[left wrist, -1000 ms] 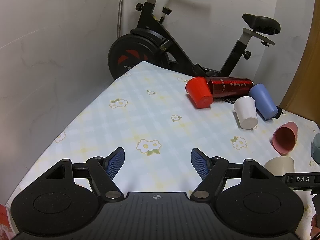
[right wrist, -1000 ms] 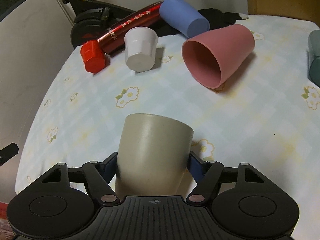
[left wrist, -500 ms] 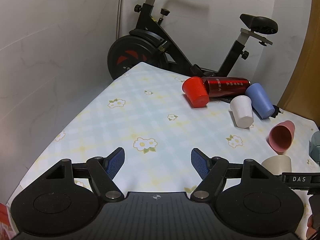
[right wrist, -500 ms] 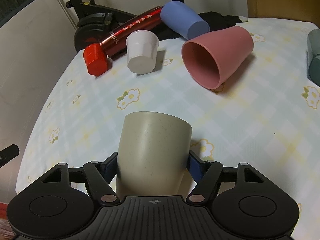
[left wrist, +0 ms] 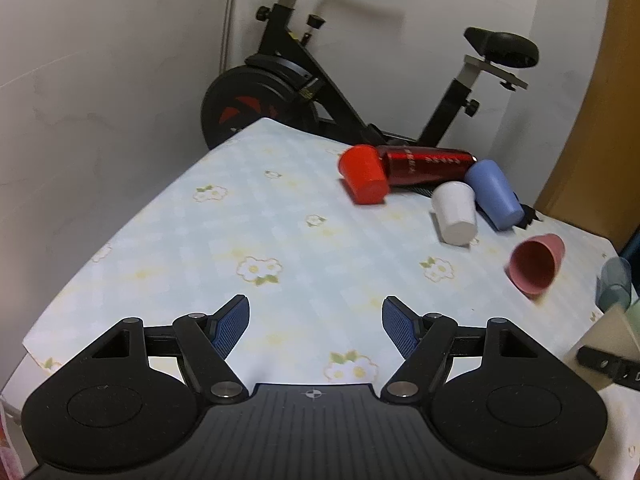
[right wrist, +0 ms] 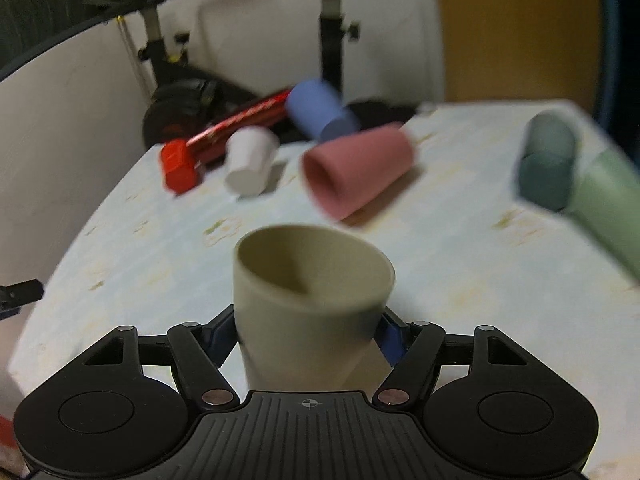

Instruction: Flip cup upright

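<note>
My right gripper (right wrist: 310,330) is shut on a beige cup (right wrist: 308,300) and holds it off the table, its open mouth turned up and away from me. The same cup shows at the right edge of the left wrist view (left wrist: 608,338). My left gripper (left wrist: 316,318) is open and empty above the near left part of the flowered tablecloth (left wrist: 256,236). The right wrist view is blurred by motion.
A pink cup (right wrist: 356,170), a white cup (right wrist: 250,162), a blue cup (right wrist: 320,112) and a red flask (right wrist: 224,136) lie on the far side. A teal cup (right wrist: 546,164) and a green cup (right wrist: 608,204) lie right. An exercise bike (left wrist: 320,80) stands behind the table.
My right gripper has lifted the beige cup and tilted it, so its open mouth now shows instead of its flat base. The left gripper has drawn back a little and stays open.
</note>
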Tool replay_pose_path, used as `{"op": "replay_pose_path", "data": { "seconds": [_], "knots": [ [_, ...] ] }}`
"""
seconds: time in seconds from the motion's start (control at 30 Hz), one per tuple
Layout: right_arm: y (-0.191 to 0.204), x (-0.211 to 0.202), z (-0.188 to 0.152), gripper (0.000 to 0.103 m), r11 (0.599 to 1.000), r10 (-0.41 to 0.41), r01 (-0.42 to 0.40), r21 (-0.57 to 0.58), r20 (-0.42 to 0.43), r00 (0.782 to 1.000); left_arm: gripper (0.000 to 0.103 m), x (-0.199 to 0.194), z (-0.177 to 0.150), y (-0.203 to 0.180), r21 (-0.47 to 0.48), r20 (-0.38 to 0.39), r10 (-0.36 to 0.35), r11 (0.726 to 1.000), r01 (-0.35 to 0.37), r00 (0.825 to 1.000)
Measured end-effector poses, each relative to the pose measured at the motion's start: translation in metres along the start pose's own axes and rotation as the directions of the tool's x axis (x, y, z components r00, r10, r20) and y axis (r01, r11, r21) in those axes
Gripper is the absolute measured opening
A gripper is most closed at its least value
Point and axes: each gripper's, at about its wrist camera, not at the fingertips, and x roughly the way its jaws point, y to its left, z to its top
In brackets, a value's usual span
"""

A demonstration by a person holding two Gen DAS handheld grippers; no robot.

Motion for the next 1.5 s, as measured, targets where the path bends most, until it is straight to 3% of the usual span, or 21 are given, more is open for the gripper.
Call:
{"op": "replay_pose_path", "data": {
  "seconds": [0.2, 0.5, 1.03, 1.27, 1.47, 1.5],
  "knots": [
    [-0.026, -0.012, -0.003, 0.066, 0.986, -0.143, 0.150, -0.078, 0.085, 0.986, 0.076, -0.004, -0.005, -0.014, 0.039, 0.001, -0.026, 0.999, 0.026, 1.000],
    [-0.020, -0.003, -0.010, 0.066, 0.961, -0.220, 0.233, -0.150, 0.094, 0.971, 0.076, -0.001, -0.013, -0.021, 0.055, -0.017, -0.038, 0.998, 0.039, 0.999],
    [-0.016, -0.006, -0.012, 0.067, 0.959, -0.240, 0.244, -0.143, 0.044, 0.970, 0.076, -0.009, -0.014, -0.023, 0.060, -0.004, -0.057, 0.997, 0.057, 0.998],
    [-0.019, -0.017, -0.009, 0.081, 0.966, -0.233, 0.238, -0.102, 0.057, 0.971, 0.081, -0.023, -0.011, -0.029, 0.076, 0.032, -0.083, 0.994, 0.081, 0.996],
    [-0.025, -0.037, -0.004, 0.103, 0.975, -0.213, 0.217, -0.044, 0.084, 0.973, 0.093, -0.043, -0.009, -0.035, 0.106, 0.083, -0.133, 0.987, 0.124, 0.988],
    [-0.024, -0.041, -0.004, 0.102, 0.975, -0.213, 0.217, -0.041, 0.089, 0.973, 0.096, -0.045, -0.008, -0.036, 0.111, 0.088, -0.145, 0.985, 0.135, 0.986]
  ]
}}
